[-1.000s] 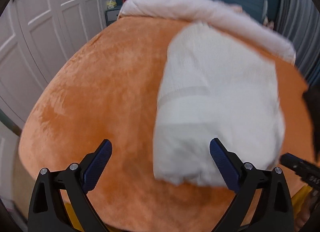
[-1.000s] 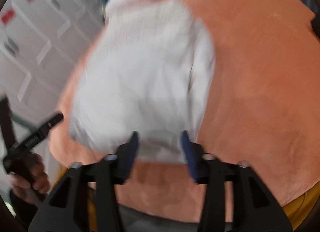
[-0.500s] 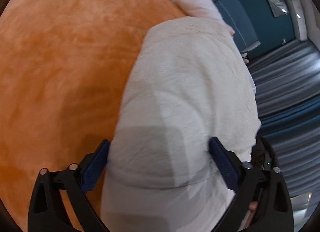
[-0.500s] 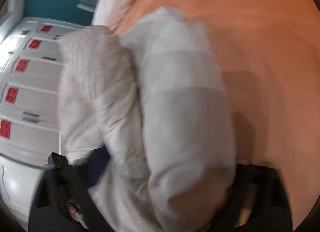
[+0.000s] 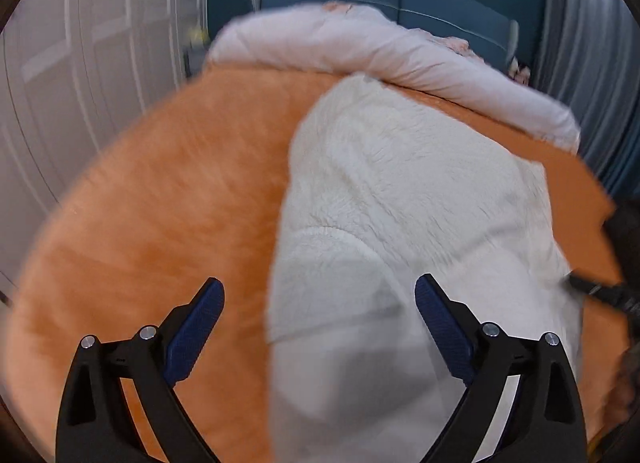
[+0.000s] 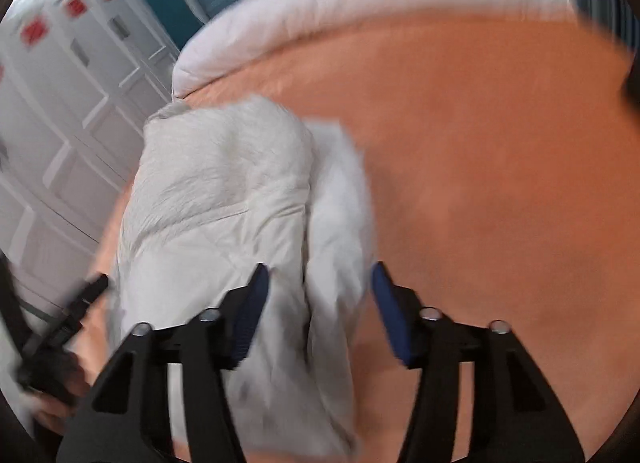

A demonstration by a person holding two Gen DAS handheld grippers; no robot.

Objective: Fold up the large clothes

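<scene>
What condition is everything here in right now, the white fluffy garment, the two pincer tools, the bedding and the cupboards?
White fleece garment: folded into a long bundle, lying on the orange blanket.
Left gripper: open, holding nothing.
Right gripper: open, its fingers either side of the garment's near end.
Orange blanket: spread flat.
White duvet: rolled back along the blanket's far edge.
Wardrobe doors: shut.

A home bedroom: orange-blanketed bed (image 5: 160, 223), rolled duvet (image 5: 360, 51), white wardrobe doors (image 5: 80, 63).
</scene>
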